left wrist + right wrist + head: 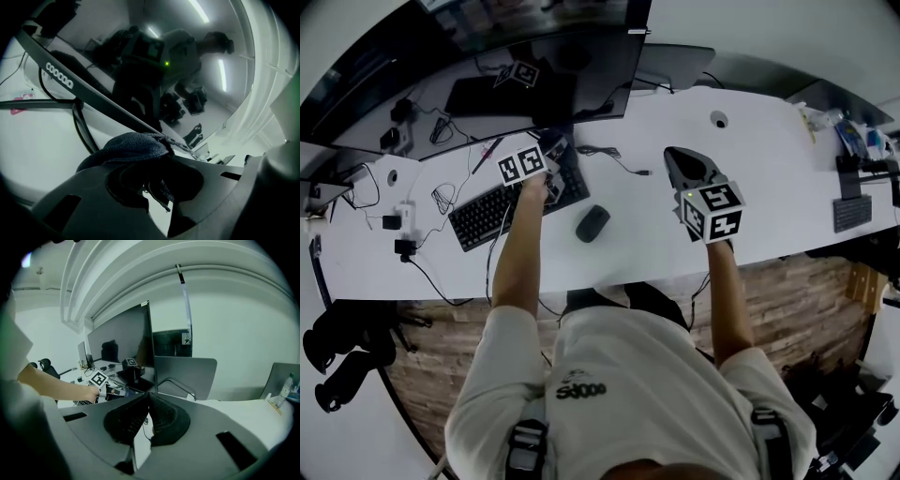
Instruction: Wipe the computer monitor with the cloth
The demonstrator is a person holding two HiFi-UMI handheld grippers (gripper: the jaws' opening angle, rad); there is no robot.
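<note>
The cloth (136,147) sat clamped between our left gripper's (157,173) jaws, right at the monitor's (140,61) bottom edge, screen rising ahead. Our right gripper (148,401), jaws pressed together on nothing, hung farther off rightward.

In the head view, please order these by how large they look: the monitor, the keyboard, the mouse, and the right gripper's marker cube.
1. monitor
2. keyboard
3. marker cube
4. mouse
The cube is nearer the camera, so its place above the mouse is unsure.
</note>
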